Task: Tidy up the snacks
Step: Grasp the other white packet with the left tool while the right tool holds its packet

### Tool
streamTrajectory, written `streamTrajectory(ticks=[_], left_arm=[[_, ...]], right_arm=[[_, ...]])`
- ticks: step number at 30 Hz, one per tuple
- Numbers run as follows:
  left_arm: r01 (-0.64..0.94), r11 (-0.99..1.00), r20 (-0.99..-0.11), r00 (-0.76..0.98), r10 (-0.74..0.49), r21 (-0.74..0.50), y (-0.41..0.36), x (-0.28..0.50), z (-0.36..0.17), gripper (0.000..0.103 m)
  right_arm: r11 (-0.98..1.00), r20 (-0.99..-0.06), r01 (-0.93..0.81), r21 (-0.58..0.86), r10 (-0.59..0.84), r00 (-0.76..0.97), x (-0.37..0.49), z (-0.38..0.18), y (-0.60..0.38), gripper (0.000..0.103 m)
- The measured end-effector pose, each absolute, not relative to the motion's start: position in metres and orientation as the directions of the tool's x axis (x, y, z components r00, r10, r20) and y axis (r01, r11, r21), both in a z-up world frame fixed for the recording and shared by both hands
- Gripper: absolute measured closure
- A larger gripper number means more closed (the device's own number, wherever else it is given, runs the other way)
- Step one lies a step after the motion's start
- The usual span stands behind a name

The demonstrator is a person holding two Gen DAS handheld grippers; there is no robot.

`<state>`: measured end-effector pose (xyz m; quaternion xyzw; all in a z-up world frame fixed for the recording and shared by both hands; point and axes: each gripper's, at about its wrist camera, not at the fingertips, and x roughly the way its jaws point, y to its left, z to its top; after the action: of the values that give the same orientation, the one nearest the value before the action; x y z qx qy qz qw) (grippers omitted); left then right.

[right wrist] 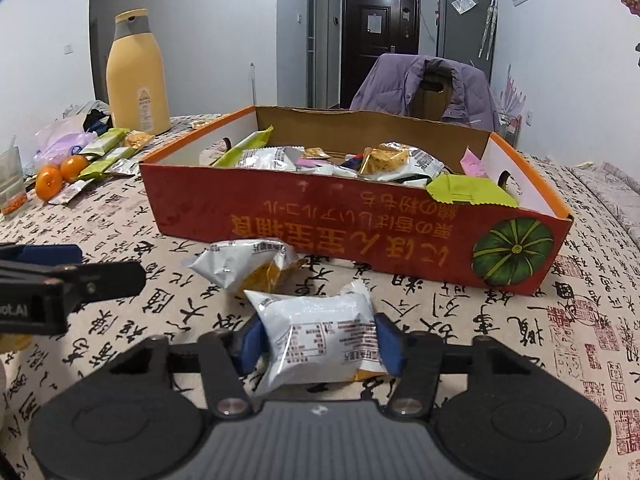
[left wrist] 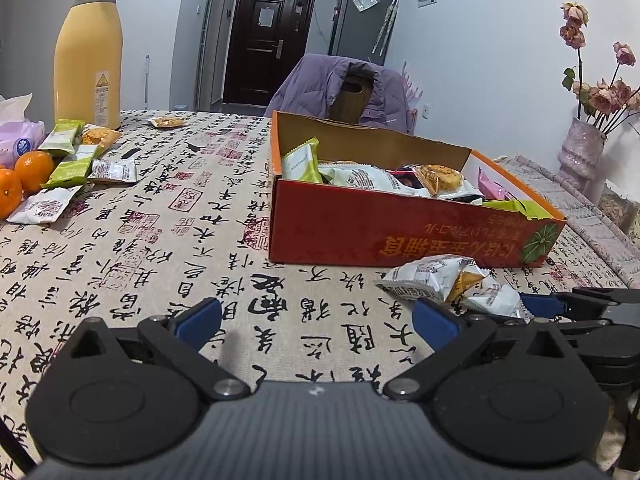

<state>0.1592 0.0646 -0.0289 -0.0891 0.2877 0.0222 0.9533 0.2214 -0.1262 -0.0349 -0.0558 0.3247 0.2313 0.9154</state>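
White packet (right wrist: 320, 334) sits on the tabletop (right wrist: 500, 344) just in front of the box (right wrist: 360, 232), between the right tool's (right wrist: 318, 340) blue pads, both touching it: clamped. Tool held low and level, pointing at the box. A second packet (right wrist: 248, 266) lies just beyond, against the box wall. Left tool (left wrist: 316, 318) low over the tabletop, jaws wide apart, nothing held. Box contents mostly overlapped. More snacks (left wrist: 76, 160) by the oranges (left wrist: 24, 178), far left.
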Motion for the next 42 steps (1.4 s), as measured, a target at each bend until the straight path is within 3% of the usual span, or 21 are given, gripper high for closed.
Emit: streamTrajectory(ticks=[8, 26, 42], left_arm=[[-0.100, 0.983, -0.555, 0.832, -0.001, -0.151, 0.064, 0.159, -0.029, 0.000], [-0.057, 0.993, -0.555, 0.832, -0.009, -0.101, 0.023, 0.171, -0.010, 0.000], [-0.124, 0.992, -0.644, 0.761, 0.076, -0.029, -0.037, 0.225, -0.018, 0.000]], right_arm=[[0.908, -0.558, -0.416, 0.054, 0.373, 0.742, 0.213, -0.018, -0.154, 0.051], [0.973, -0.530, -0.225, 0.054, 0.219, 0.819, 0.232, -0.030, -0.219, 0.050], [0.975, -0.515, -0.196, 0.102, 0.220, 0.829, 0.231, -0.033, -0.227, 0.049]])
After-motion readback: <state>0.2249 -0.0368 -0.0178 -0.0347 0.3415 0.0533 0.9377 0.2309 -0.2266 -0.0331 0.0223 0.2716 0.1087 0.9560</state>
